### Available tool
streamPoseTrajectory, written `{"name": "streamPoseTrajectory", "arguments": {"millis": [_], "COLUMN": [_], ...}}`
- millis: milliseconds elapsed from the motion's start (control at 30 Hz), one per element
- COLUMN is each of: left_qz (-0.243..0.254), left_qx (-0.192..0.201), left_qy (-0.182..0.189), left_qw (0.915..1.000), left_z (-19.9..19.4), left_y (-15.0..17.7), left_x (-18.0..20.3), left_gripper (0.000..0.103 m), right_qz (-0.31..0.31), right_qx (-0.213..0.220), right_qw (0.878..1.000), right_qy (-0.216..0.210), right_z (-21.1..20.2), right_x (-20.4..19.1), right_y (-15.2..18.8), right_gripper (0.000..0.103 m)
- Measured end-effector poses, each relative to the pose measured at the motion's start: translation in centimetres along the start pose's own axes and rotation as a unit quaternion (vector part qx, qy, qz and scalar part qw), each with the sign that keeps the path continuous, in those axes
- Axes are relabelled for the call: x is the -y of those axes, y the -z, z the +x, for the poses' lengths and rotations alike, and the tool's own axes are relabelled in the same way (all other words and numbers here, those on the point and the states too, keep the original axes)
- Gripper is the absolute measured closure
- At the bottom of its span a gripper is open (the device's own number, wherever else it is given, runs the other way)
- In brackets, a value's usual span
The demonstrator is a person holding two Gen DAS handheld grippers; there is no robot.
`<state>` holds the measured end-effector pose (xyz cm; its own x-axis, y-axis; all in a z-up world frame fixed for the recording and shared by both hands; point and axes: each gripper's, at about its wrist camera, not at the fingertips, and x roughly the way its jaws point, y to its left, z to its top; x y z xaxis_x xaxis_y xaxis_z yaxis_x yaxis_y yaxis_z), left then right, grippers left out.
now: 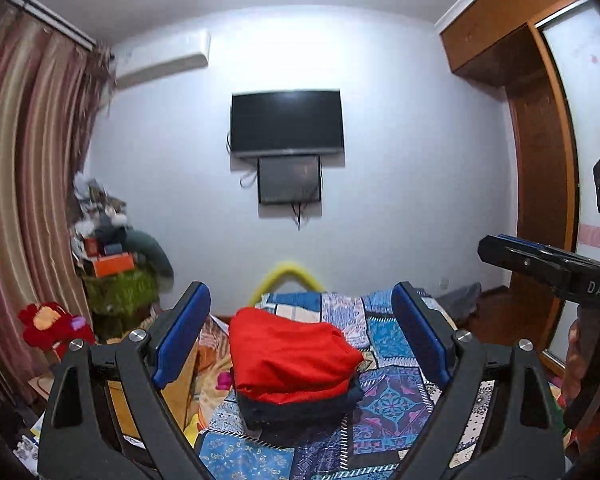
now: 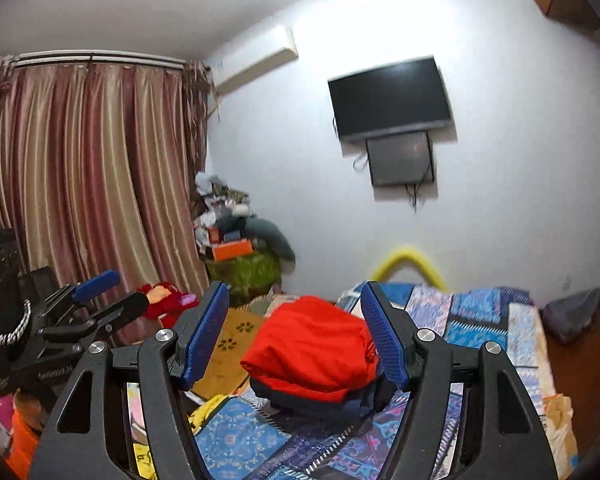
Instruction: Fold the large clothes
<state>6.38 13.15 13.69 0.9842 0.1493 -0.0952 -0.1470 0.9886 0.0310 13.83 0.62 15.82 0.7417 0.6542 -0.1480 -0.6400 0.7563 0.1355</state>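
Note:
A folded red garment lies on top of a folded dark navy garment, stacked on the patchwork bed cover. In the left wrist view my left gripper is held level and open, and the pile shows beyond its blue pads. My right gripper is also open with nothing between its pads; the stack lies farther off on the bed. Each gripper shows at the other view's edge: the right gripper and the left gripper.
A television and a smaller screen hang on the far wall. Striped curtains fill the left, a wooden wardrobe the right. A cluttered corner stand, a red plush toy, a yellow tube and cardboard surround the bed.

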Motion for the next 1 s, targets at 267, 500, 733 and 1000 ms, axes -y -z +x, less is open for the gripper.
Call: {"name": "streamPoseTrajectory", "arguments": {"millis": [267,500,733,1000], "left_qz": [-0.009,-0.034,-0.042,-0.035], "left_qx": [0.039,0.029,0.022,0.016], "left_qy": [-0.027,-0.033,-0.04,-0.041], "left_qw": [0.9989,0.9985,0.9981,0.9984], "left_z": [-4.3,-5.6,-6.0,-5.6], "left_y": [1.8,2.5,2.9,3.1], "left_x": [1.9,1.6,1.4,1.9], "left_gripper": [0.01,0.001,0.001,0.001], "right_qz": [-0.016,-0.019,-0.024,-0.024], "right_qx": [0.029,0.027,0.019,0.012], "right_qw": [0.999,0.998,0.997,0.997], "right_qy": [0.021,0.06,0.07,0.075], "right_z": [-3.3,-2.9,-2.7,-3.1], "right_x": [-2.1,-2.4,-2.5,-2.7], "right_y": [2.2,3.0,3.2,4.5], "right_gripper": [0.038,0.008,0.0,0.0]}}
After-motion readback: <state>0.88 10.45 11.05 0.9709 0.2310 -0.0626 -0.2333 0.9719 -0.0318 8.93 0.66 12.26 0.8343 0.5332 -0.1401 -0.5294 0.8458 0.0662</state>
